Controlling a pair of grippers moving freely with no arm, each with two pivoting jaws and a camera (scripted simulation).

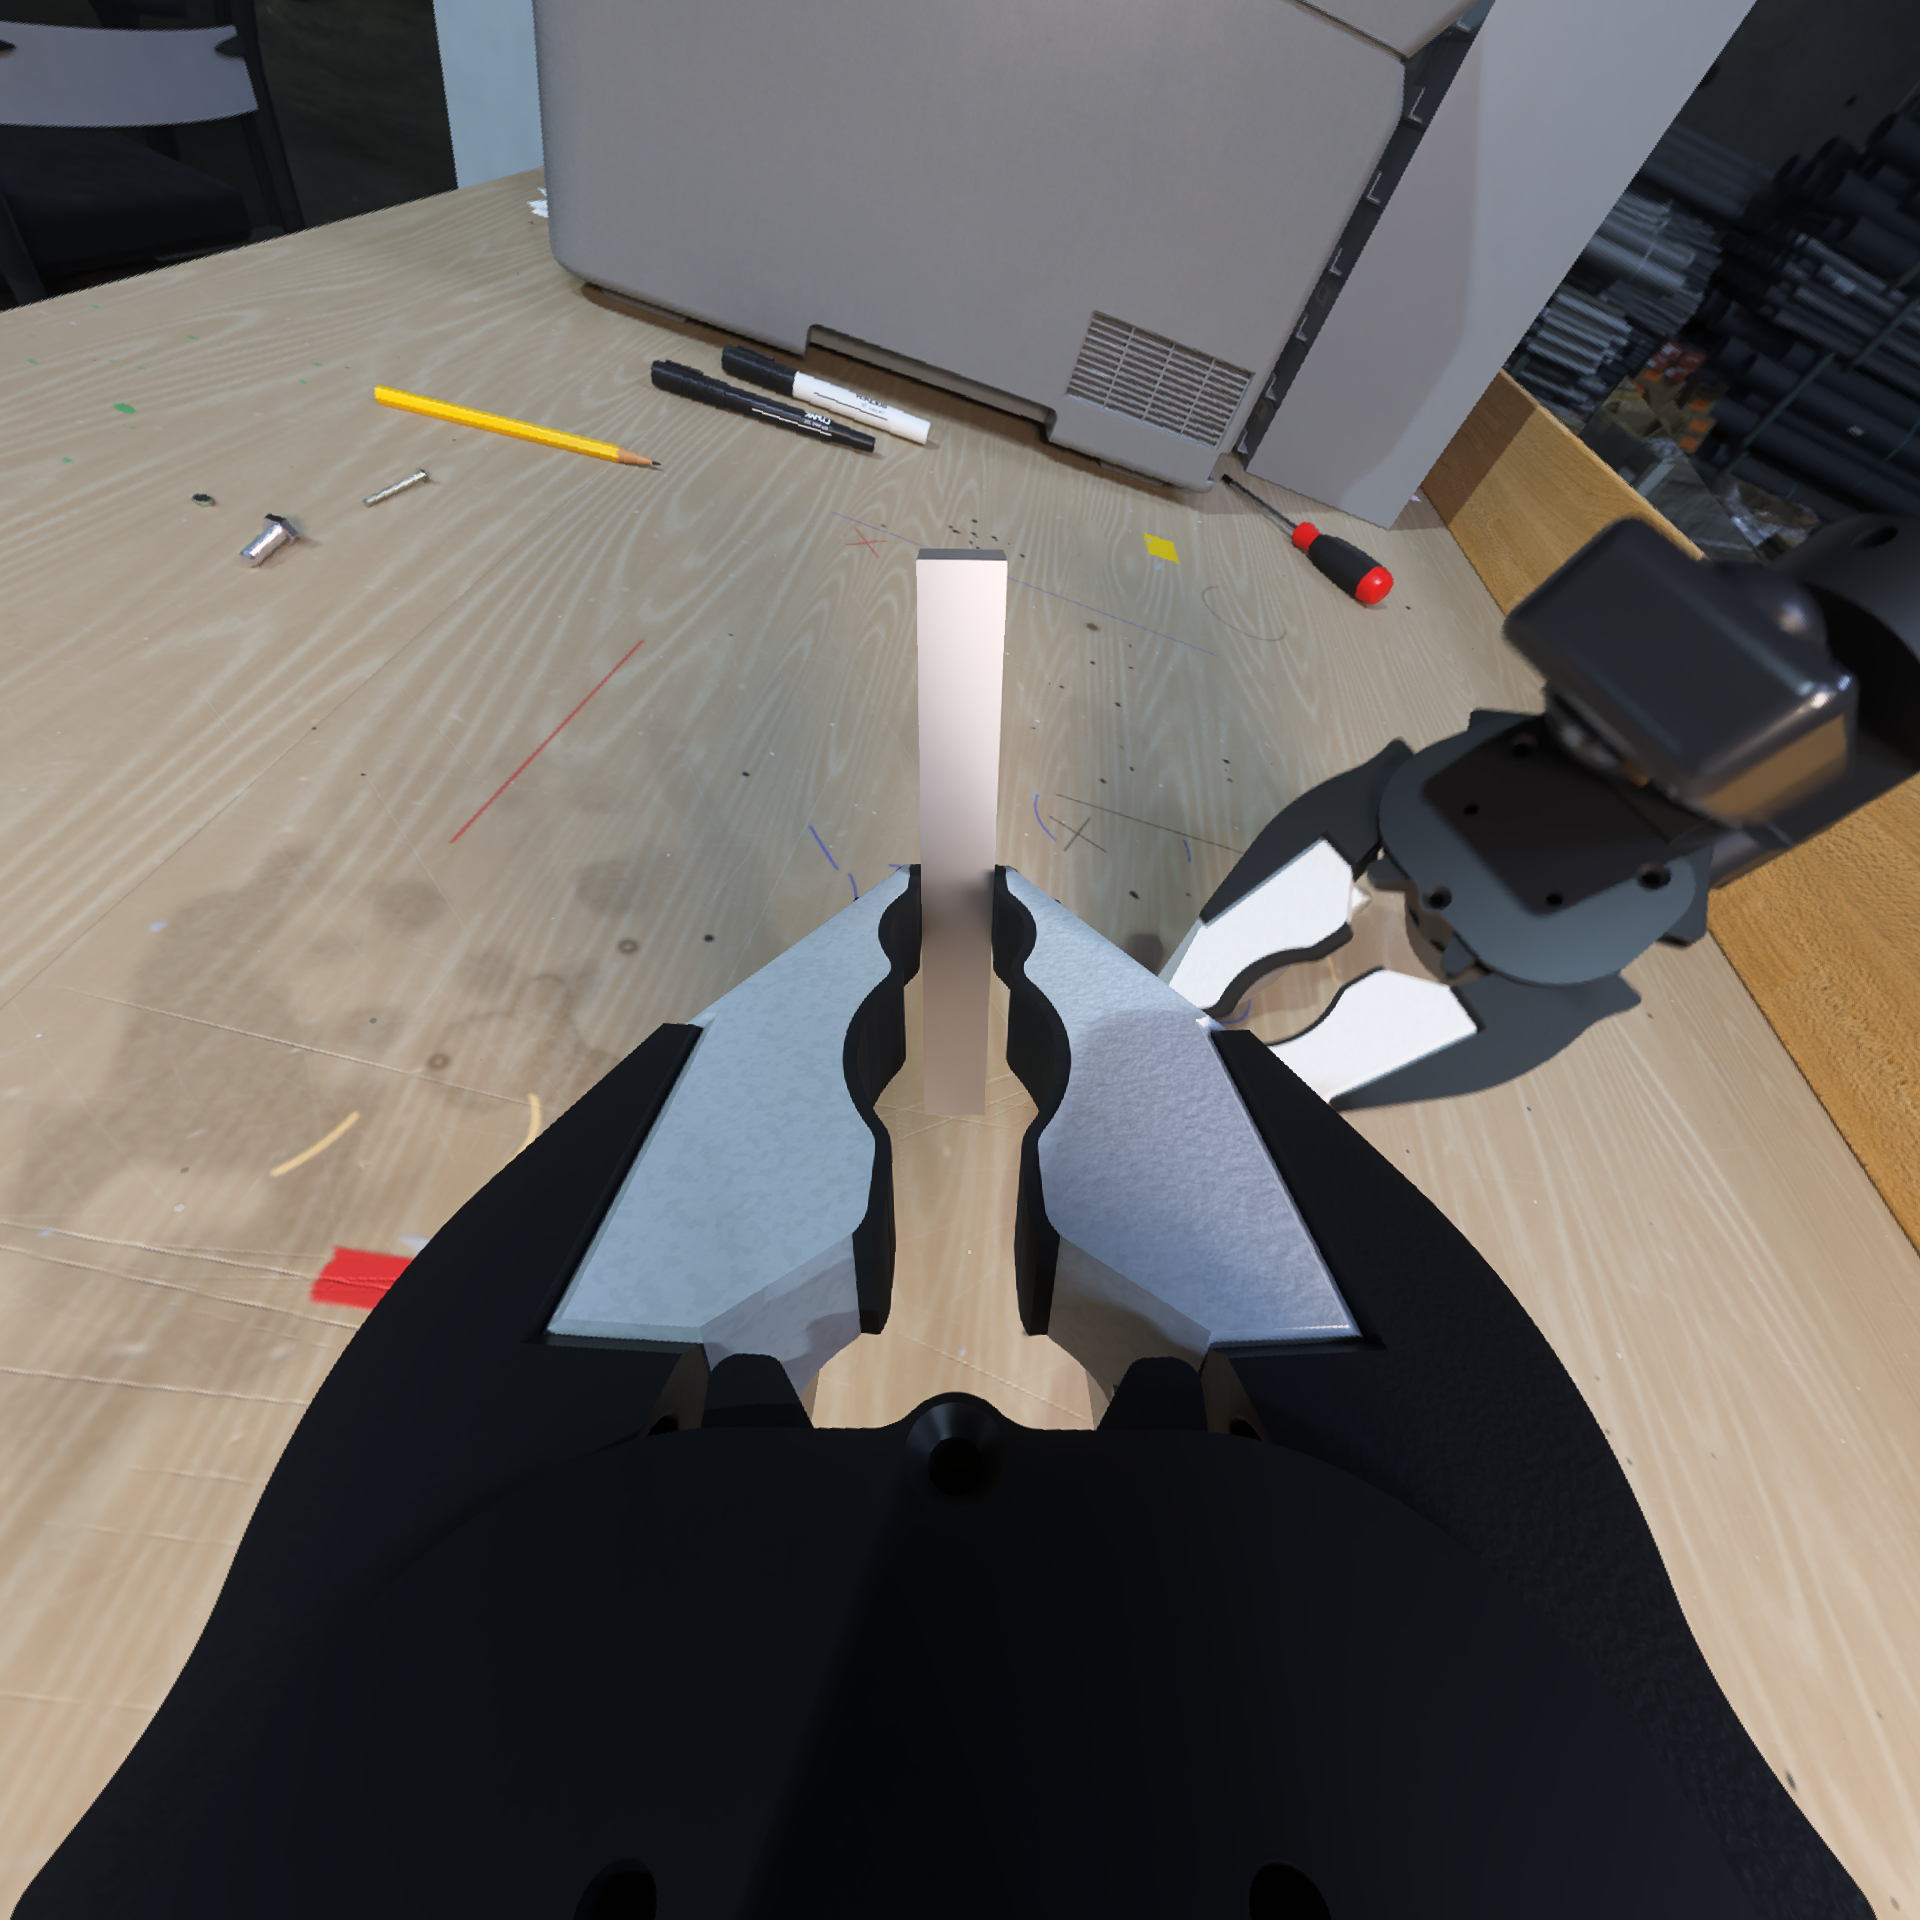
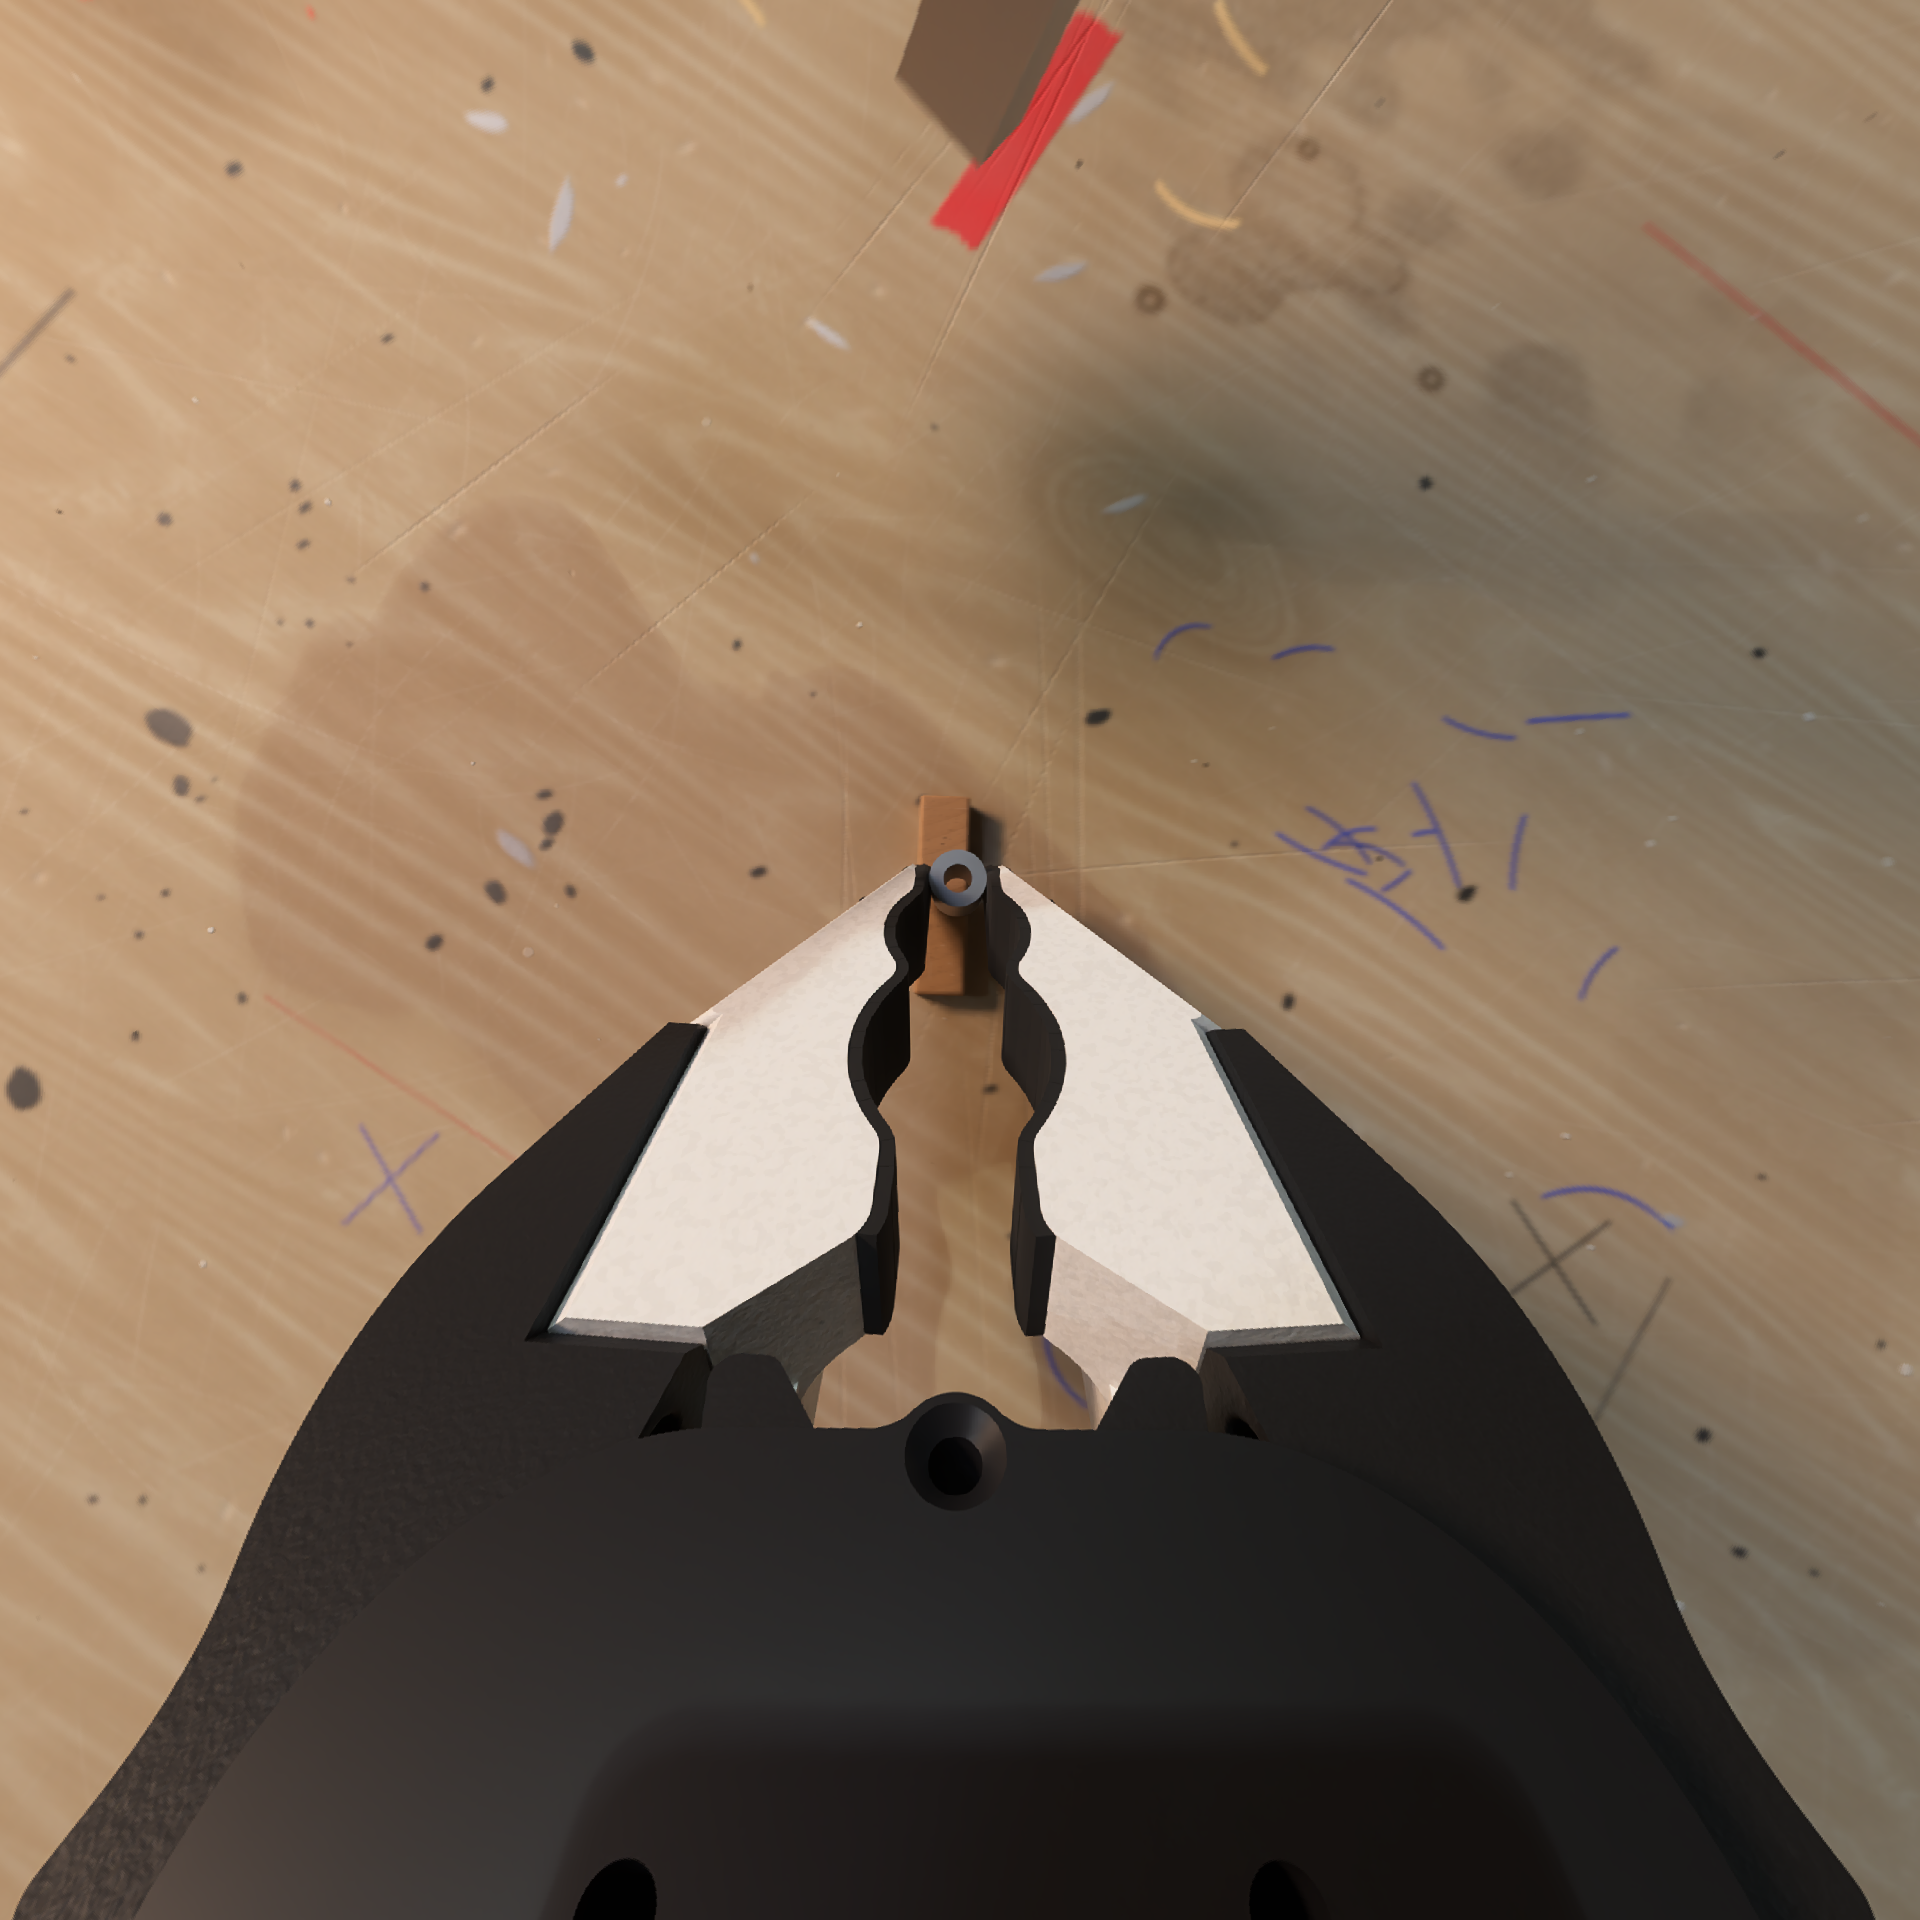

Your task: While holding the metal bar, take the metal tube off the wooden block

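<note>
My left gripper (image 1: pixel 957 883) is shut on the pale metal bar (image 1: pixel 961 727), which stands upright between its fingertips above the table. My right gripper (image 2: pixel 957 881) points straight down at the table and is shut on the small grey metal tube (image 2: pixel 957 878), seen end-on between its tips. The small wooden block (image 2: pixel 943 831) lies flat on the table directly under the tube. I cannot tell whether the tube still touches it. In the left wrist view the right gripper (image 1: pixel 1216 1003) is just right of my left fingers, with its tips partly hidden.
A grey machine housing (image 1: pixel 935 208) stands at the back, with two markers (image 1: pixel 800 405), a yellow pencil (image 1: pixel 509 426), a red-handled screwdriver (image 1: pixel 1340 566) and loose bolts (image 1: pixel 270 540) near it. Red tape (image 2: pixel 1023 135) and a brown box-shaped end (image 2: pixel 982 62) lie ahead of the right gripper.
</note>
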